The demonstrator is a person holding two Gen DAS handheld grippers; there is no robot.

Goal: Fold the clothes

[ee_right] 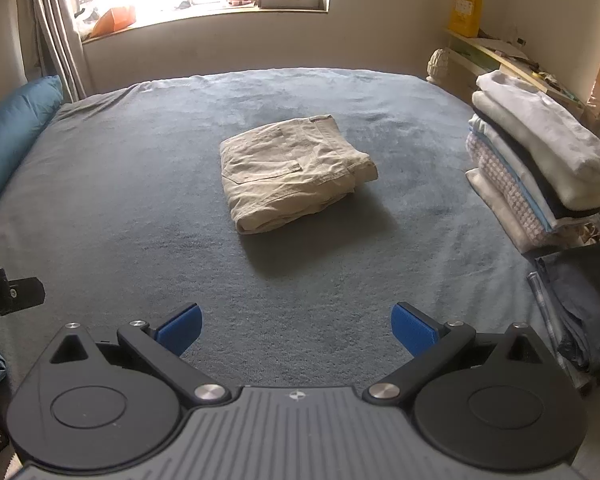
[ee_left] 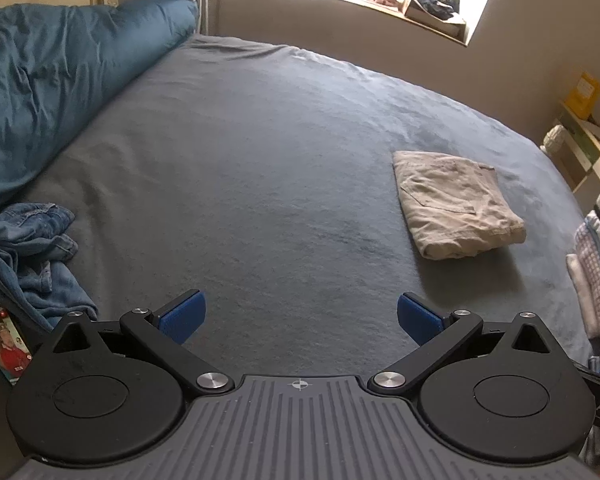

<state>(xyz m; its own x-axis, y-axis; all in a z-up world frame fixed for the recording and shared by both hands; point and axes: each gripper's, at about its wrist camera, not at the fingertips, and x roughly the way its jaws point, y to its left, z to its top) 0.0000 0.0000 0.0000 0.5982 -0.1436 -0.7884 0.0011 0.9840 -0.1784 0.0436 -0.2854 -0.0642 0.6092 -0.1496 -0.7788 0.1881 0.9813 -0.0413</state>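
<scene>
In the left wrist view, the left gripper is seen with its jaws spread as wide as they go and nothing between the blue pads; only bare grey bedsheet lies under them. A crumpled pair of blue jeans is heaped at the near left edge of the bed, below the teal duvet. A folded beige pair of trousers rests flat, well to the right. The step in hand is judged to be the fetching of the next garment, most likely the jeans. It is done best if the heap is approached from the side, a waistband or hem is sought out, and a single layer is pinched rather than the whole bundle.

In the right wrist view, the right gripper is likewise fully open and empty above the sheet. The beige trousers are seen near the middle of the bed, apart from both grippers, and a stack of folded clothes stands at the right edge. Should the trousers be meant for that stack, they are best lifted from beneath along both short sides, so that the folds are kept.
</scene>
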